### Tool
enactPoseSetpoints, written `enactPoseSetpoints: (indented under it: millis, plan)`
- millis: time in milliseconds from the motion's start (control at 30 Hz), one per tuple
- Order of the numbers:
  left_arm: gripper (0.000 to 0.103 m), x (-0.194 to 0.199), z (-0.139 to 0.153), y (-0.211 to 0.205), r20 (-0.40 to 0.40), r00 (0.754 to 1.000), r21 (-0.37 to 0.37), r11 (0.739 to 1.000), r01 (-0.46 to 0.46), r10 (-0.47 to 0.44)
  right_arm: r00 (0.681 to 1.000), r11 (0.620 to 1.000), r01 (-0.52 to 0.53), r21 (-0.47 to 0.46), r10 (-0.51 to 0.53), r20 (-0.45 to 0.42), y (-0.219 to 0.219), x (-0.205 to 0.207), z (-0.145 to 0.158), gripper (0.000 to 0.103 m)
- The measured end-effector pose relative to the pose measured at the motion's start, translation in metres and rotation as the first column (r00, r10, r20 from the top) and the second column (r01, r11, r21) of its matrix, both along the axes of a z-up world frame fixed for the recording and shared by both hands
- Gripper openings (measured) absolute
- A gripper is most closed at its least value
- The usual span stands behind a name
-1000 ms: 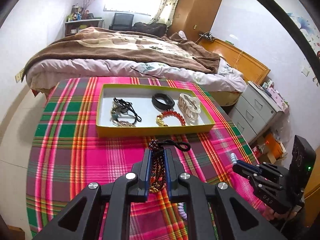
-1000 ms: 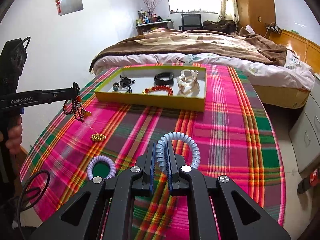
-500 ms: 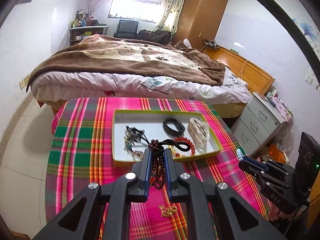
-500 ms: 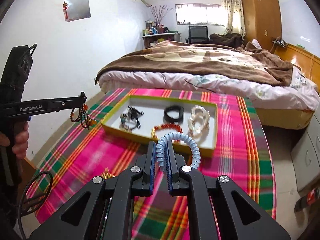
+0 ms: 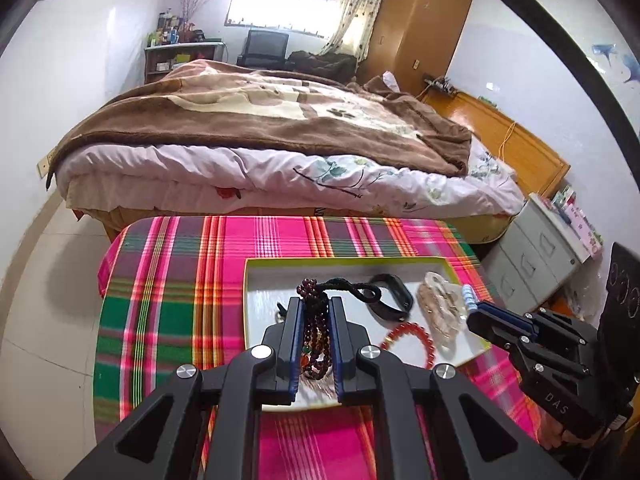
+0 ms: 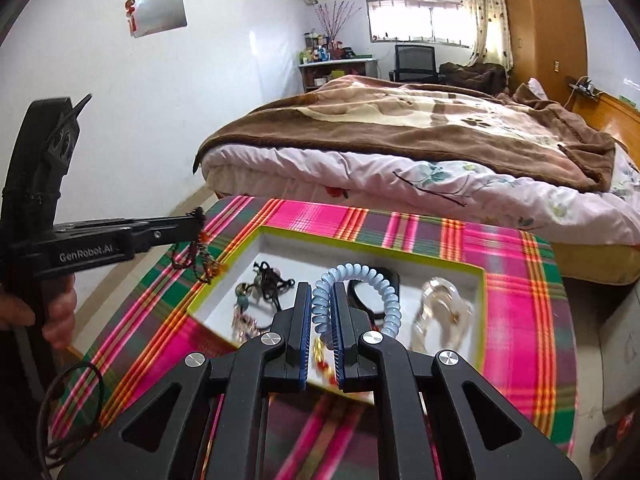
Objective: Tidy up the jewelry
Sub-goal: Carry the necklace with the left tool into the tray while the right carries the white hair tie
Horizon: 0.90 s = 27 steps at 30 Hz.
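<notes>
Dangling limp from the clamped left gripper (image 5: pixel 315 312), the dark bead strand (image 5: pixel 314 344) looks light and snag-prone, while the right gripper (image 6: pixel 322 300) pinches the springy blue coil bracelet (image 6: pixel 360 280) above the tray (image 6: pixel 460 272).

Left gripper (image 5: pixel 315 312) jaws clamping dark bead bracelet (image 5: pixel 316 344) above tray (image 5: pixel 256 280)

A bed (image 5: pixel 260 152) fills the middle of the room, spread with a brown blanket (image 5: pixel 280 116) over a pale floral sheet (image 5: pixel 360 184). White walls (image 6: pixel 160 100) enclose it. A bright window (image 5: pixel 280 10) with a patterned curtain (image 5: pixel 356 12) sits in the far wall, above a black chair (image 5: pixel 266 46) and beside a cluttered shelf (image 5: pixel 180 56). A tall wooden wardrobe (image 5: pixel 420 28) stands in the corner. A grey drawer cabinet (image 5: pixel 536 252) stands at the right. The floor (image 5: pixel 48 300) is pale tile. The counter wears a pink plaid cloth (image 5: pixel 168 280).
</notes>
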<state>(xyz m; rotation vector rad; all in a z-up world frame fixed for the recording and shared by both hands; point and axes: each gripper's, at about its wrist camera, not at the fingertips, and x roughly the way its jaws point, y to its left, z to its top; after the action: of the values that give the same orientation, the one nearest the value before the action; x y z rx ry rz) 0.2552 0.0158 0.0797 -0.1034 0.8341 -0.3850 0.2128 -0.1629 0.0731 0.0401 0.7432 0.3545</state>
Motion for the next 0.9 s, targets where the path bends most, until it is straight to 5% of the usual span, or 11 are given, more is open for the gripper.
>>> enactPoseSetpoints:
  millis: [433, 900]
  plan:
    - [0.012, 0.069, -0.046, -0.021, -0.085, 0.996, 0.034, 0.999, 0.017, -0.014, 0.993, 0.998, -0.052, -0.047, 0.046, -0.105, 0.027, 0.041, -0.045, 0.010]
    - [0.013, 0.096, -0.075, -0.036, -0.153, 0.988, 0.075, 0.997, 0.033, -0.021, 0.981, 0.992, -0.095, -0.084, 0.079, -0.175, 0.037, 0.054, -0.069, 0.010]
